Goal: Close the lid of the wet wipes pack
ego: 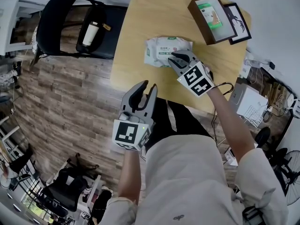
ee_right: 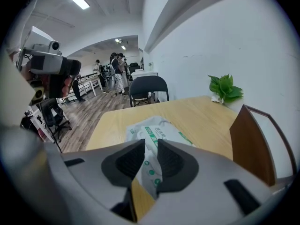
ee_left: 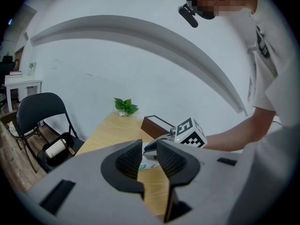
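The white and green wet wipes pack (ego: 164, 48) lies flat in the middle of the wooden table (ego: 136, 27). My right gripper (ego: 179, 56) rests its dark fingertips over the pack's near right part. In the right gripper view the jaws (ee_right: 151, 143) stand a narrow gap apart, and the pack (ee_right: 161, 129) shows through and past that gap with no pad pressing on it. The lid itself I cannot make out. My left gripper (ego: 144, 89) hangs off the table's near edge, open and empty (ee_left: 149, 145); beyond it I see the right gripper's marker cube (ee_left: 190, 132).
A brown open box (ego: 210, 18) and a black picture frame (ego: 238, 22) lie at the table's far right. A small green plant (ee_right: 225, 88) stands by the wall. Left of the table, a black folding chair (ego: 61, 22) holds a bottle (ego: 90, 33). White boxes (ego: 248, 102) sit to the right.
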`<state>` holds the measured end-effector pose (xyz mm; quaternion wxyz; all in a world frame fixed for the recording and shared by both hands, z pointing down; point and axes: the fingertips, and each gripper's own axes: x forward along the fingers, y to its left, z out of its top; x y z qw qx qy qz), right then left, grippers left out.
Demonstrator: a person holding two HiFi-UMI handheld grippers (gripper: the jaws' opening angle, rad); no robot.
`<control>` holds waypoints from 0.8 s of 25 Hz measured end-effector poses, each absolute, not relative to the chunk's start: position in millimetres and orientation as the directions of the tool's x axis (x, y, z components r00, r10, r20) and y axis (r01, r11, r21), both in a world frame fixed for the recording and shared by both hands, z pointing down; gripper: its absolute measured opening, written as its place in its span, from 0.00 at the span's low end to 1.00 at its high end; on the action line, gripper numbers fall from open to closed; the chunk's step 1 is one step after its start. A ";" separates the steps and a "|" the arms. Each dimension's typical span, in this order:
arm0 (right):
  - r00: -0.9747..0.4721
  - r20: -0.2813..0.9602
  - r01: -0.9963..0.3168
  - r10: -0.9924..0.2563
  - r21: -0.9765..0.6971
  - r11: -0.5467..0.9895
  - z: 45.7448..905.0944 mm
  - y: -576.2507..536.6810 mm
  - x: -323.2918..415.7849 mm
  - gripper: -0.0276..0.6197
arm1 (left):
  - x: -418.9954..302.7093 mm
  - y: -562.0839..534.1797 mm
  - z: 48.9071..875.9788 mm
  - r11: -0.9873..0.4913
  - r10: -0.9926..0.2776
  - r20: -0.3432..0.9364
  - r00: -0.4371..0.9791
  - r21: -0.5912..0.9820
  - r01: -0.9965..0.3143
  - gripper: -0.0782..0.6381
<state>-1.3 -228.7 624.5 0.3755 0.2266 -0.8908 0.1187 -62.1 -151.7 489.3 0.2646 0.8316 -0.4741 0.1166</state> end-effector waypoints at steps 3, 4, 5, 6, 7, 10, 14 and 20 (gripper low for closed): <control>-0.611 0.730 -0.493 -0.305 -0.050 0.868 628.9 -227.0 -1.7 0.17 | -63.0 -150.6 490.1 -0.410 -0.725 0.447 0.524 0.331 -0.850 0.23; -0.609 0.734 -0.493 -0.302 -0.053 0.868 630.5 -226.3 -1.7 0.17 | -63.5 -149.9 490.5 -0.409 -0.725 0.448 0.523 0.331 -0.850 0.23; -0.607 0.736 -0.493 -0.298 -0.055 0.868 632.0 -225.7 -1.9 0.17 | -64.1 -149.2 490.9 -0.408 -0.725 0.449 0.522 0.331 -0.851 0.23; -0.606 0.739 -0.492 -0.295 -0.057 0.869 633.7 -225.2 -2.1 0.17 | -64.7 -148.7 491.4 -0.406 -0.726 0.450 0.521 0.331 -0.852 0.23; -0.605 0.741 -0.491 -0.292 -0.058 0.869 635.5 -225.0 -2.1 0.17 | -65.2 -148.4 491.8 -0.405 -0.726 0.450 0.520 0.332 -0.852 0.23; -0.597 0.749 -0.490 -0.287 -0.058 0.870 639.4 -224.8 -2.0 0.17 | -66.3 -147.8 492.8 -0.404 -0.725 0.453 0.519 0.331 -0.853 0.23; -0.594 0.755 -0.493 -0.277 -0.069 0.867 640.5 -224.6 -3.0 0.17 | -68.2 -147.7 492.3 -0.403 -0.726 0.453 0.517 0.328 -0.854 0.23; -0.586 0.762 -0.506 -0.275 -0.079 0.859 644.8 -225.5 -2.5 0.16 | -69.8 -146.8 494.0 -0.396 -0.728 0.454 0.513 0.332 -0.856 0.23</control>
